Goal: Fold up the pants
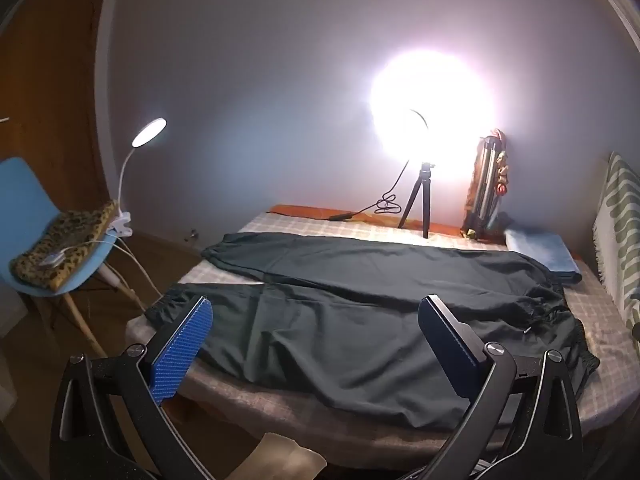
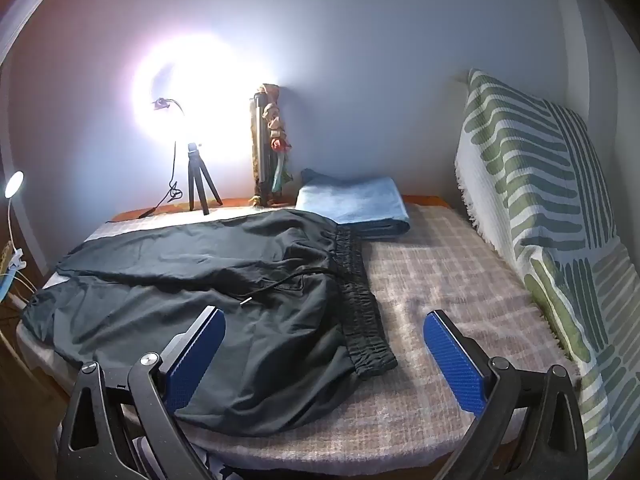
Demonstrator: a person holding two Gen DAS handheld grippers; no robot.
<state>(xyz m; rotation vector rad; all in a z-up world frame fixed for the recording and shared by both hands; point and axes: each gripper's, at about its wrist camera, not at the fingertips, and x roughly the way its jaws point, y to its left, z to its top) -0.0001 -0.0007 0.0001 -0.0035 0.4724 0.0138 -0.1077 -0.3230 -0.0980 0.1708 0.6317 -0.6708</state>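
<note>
Behind ring-light (image 1: 430, 92) glare, wall detail lost, pants (image 1: 360, 312) dark

You see dark track pants (image 1: 360, 312) spread flat across the bed (image 2: 432, 272), legs apart, elastic waistband (image 2: 360, 300) toward the pillow side.

No legible text, label, brand, number or sign appears in either view. The dark green fabric pants (image 1: 360, 320) spread across the centre of the frame carry no readable print or tag. The white-and-green patterned woven throw (image 2: 540, 200) at the right of the frame bears only decorative bars. The folded light blue towel (image 2: 356, 204) at upper centre is plain.
</note>
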